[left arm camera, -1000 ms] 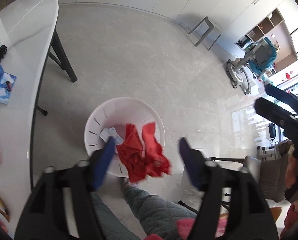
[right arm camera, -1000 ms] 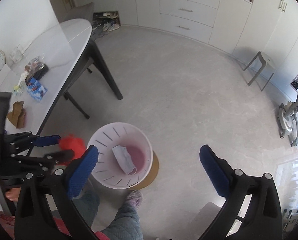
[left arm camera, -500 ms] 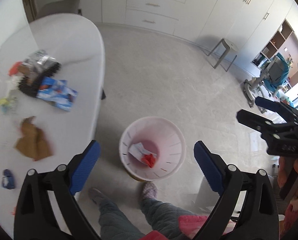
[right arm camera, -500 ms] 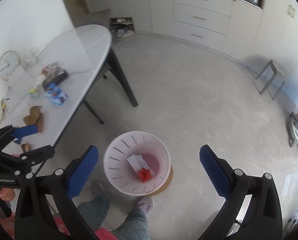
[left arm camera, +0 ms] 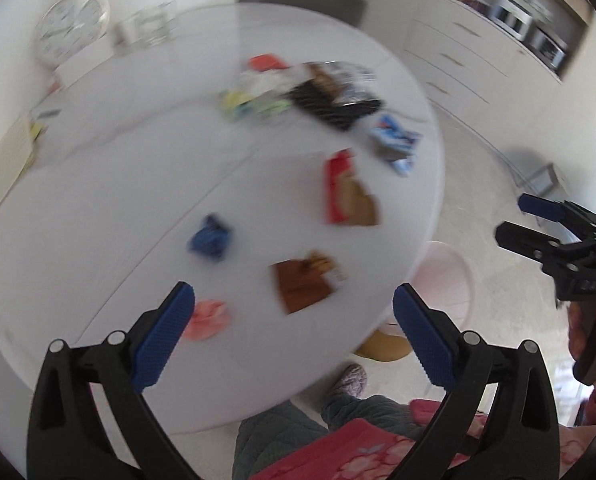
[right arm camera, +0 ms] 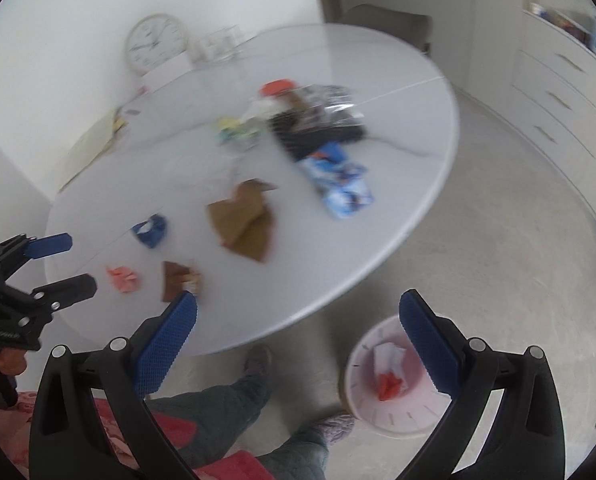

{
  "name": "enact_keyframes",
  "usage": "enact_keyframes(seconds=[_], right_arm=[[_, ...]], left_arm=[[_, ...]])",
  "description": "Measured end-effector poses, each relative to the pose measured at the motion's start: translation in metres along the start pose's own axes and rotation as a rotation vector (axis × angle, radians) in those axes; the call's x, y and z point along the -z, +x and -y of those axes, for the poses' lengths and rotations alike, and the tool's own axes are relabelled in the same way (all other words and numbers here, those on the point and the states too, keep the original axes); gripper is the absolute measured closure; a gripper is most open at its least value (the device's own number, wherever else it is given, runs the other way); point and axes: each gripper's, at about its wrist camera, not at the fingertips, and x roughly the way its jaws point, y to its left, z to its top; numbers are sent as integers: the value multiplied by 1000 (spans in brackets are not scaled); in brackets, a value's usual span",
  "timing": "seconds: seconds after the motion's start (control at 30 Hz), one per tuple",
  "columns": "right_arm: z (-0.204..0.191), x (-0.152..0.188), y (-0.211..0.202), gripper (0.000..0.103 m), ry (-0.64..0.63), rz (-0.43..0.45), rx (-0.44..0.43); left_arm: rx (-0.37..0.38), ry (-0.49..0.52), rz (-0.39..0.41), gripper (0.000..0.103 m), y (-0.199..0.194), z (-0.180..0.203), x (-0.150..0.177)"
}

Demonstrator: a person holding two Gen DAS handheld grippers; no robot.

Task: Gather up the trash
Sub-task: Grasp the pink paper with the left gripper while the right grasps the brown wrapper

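As the red crumpled wrapper [right arm camera: 390,386] that hung between the left tool's pads a second ago now lies in the pale pink bin [right arm camera: 362,404] on the floor, both cameras swing back up to the round white surface [left arm camera: 97,208], where most of the litter waits. The left tool [left arm camera: 293,330] is spread wide and empty above the surface's near edge; the right tool [right arm camera: 298,334] is likewise spread and holds nothing, hanging over the floor between the surface and the bin. One drop is done, by the look of it, and the next pick is being lined up.

Motion blurs the surface's contents, but shapes and stuffs read well enough. Nearest the left tool lies a small pink crumple [left arm camera: 206,319], soft and wadded, with a flat brown packet [left arm camera: 304,282] just to its right. Farther in sit a crushed blue wad [left arm camera: 210,238] and a creased brown-and-red paper piece [left arm camera: 348,192]. Toward the right edge is a glossy blue-and-white pouch [left arm camera: 396,142], and at the far side a heap of dark and clear plastic packaging [left arm camera: 330,94].

The bin is slotted plastic, smooth-walled, and already holds a white paper scrap [right arm camera: 388,356] beside the red piece. A wall clock [right arm camera: 156,44] leans at the far left.
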Motion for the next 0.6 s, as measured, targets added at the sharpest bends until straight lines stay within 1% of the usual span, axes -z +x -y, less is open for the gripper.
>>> enact_keyframes(seconds=[0.07, 0.13, 0.17, 0.2, 0.3, 0.4, 0.47, 0.5, 0.53, 0.57, 0.6], right_arm=[[-20, -5, 13, 3, -33, -24, -21], [-39, -8, 25, 3, -59, -55, -46], [-44, -7, 28, 3, -66, -60, -50], [-51, -9, 33, 3, -79, -72, -54], [-66, -11, 42, 3, -102, -95, -61], [-76, -12, 49, 3, -118, -111, -59], [-78, -12, 52, 2, -124, -120, -58], [-80, -11, 53, 2, -129, -125, -54], [-82, -12, 55, 2, -132, -128, -51], [-82, -11, 55, 2, -134, -131, -48], [-83, -10, 55, 2, -133, -132, -48]], left_arm=[[-20, -58, -10, 8, 12, -27, 9], [-36, -96, -32, 10, 25, -43, 17], [-30, -110, -42, 11, 31, -54, 21], [-28, -118, -49, 12, 35, -55, 22], [-22, -136, -76, 20, 53, -66, 28], [-15, -149, -87, 27, 67, -68, 29], [-8, -155, -99, 36, 76, -69, 29], [-7, -155, -104, 39, 79, -71, 31], [-7, -154, -113, 46, 83, -71, 32], [-4, -155, -118, 51, 86, -74, 33], [-1, -159, -127, 52, 88, -75, 34]])
